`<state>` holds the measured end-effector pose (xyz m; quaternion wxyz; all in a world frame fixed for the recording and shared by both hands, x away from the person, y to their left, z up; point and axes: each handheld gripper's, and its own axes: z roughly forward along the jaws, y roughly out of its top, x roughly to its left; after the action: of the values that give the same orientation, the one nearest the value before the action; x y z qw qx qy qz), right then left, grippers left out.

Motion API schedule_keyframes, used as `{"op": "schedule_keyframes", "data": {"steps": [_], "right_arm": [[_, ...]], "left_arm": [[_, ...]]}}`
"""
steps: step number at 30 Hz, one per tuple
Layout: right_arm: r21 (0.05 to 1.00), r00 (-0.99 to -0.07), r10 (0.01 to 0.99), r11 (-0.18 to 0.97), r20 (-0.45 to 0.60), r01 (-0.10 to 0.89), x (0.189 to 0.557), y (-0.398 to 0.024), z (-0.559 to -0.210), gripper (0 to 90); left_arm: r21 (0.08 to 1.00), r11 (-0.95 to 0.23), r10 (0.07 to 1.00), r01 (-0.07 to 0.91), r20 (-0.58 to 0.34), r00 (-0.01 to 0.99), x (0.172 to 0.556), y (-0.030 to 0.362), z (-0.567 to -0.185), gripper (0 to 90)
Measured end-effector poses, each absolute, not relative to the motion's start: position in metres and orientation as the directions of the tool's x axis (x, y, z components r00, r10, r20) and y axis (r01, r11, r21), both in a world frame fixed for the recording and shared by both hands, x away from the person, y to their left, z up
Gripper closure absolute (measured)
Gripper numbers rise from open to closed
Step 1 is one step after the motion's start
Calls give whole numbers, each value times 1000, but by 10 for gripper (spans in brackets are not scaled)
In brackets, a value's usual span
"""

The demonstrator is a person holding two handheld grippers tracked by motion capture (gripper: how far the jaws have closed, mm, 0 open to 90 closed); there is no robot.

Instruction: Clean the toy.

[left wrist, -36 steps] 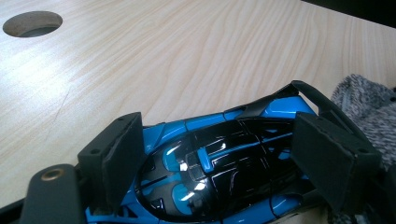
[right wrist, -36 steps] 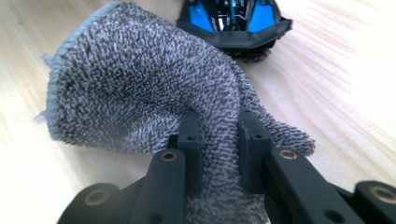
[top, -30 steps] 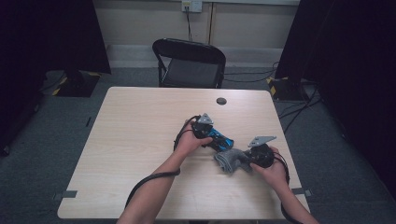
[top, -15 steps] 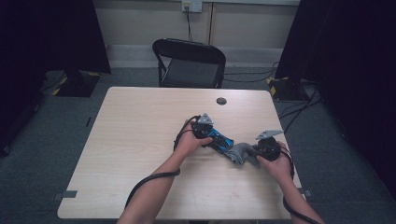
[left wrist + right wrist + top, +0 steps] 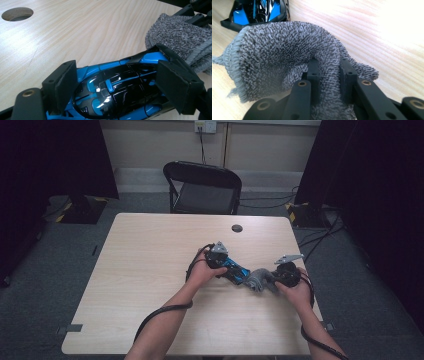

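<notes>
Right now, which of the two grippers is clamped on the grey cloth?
The right gripper: its jaws pinch the grey cloth, while the left gripper straddles the blue toy car.

Counts: 2 grippers, 1 per hand: left gripper [image 5: 239, 273], right gripper [image 5: 270, 281]. 1 blue-black toy car [image 5: 117, 92] btwn the left gripper's pads. 1 grey cloth [image 5: 287, 60] pinched in the right gripper's jaws, touching the car's far end. 1 table [image 5: 150, 265] under both tools, w/ 1 round hole [image 5: 237, 228] beyond them. 1 black folding chair [image 5: 204, 187] past the table's far edge. 2 forearms.
</notes>
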<state>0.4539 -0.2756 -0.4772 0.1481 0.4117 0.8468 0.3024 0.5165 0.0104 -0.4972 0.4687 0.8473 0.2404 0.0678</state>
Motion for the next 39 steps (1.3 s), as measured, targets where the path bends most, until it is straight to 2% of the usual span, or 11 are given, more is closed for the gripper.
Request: {"op": "schedule_keyframes", "data": {"steps": [39], "right_arm": [[627, -530, 848, 423, -20, 654, 475, -287, -469, 741]], "left_arm": [[826, -448, 471, 343, -108, 876, 516, 9, -497, 185]]}}
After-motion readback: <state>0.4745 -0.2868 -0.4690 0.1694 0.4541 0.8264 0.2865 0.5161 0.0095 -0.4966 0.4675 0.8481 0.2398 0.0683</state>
